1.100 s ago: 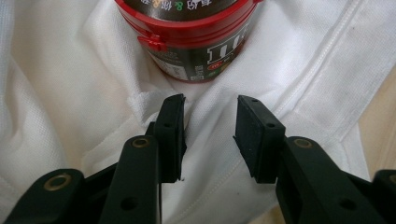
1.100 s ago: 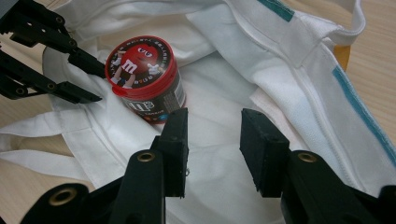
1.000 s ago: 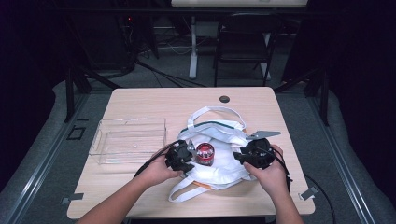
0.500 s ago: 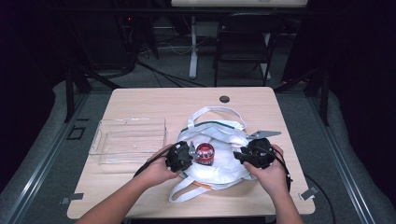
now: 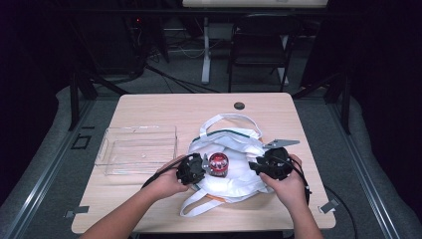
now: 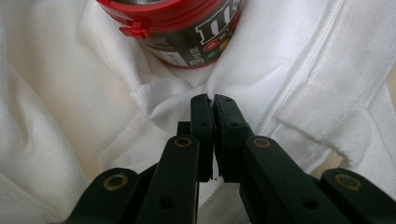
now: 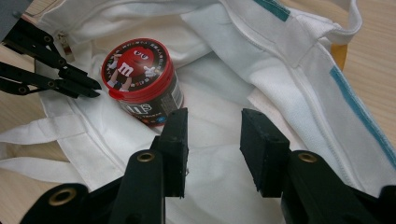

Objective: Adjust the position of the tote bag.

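Clear tray [image 5: 137,149]: transparent plastic, lying flat near the table's [image 5: 164,107] left edge, well apart from the bag's cloth.
Left gripper [image 5: 203,164]: held in the person's left hand just right of the tray, toward the table's near edge. Its jaws have just been closing and now stand pressed together on a fold of the white bag's cloth, as the left gripper view shows [image 6: 214,100]; the pinched fold lies just below the red jar.
White bag [image 5: 234,149]: cloth tote with teal trim and looped handles, spread open on the right half of the table, its near handle reaching toward the near edge.
Red jar [image 5: 218,164]: round candy tub with a red lid, lying tilted inside the bag's opening between the two grippers; in the right gripper view [image 7: 140,79] the lid's cartoon face points up.
Right gripper [image 5: 255,167]: in the person's right hand at the bag's right side. Its jaws stand apart over the white cloth [image 7: 212,135]; whether they pinch any cloth I cannot tell.
Black disc [image 5: 239,105]: small, near the table's far edge.
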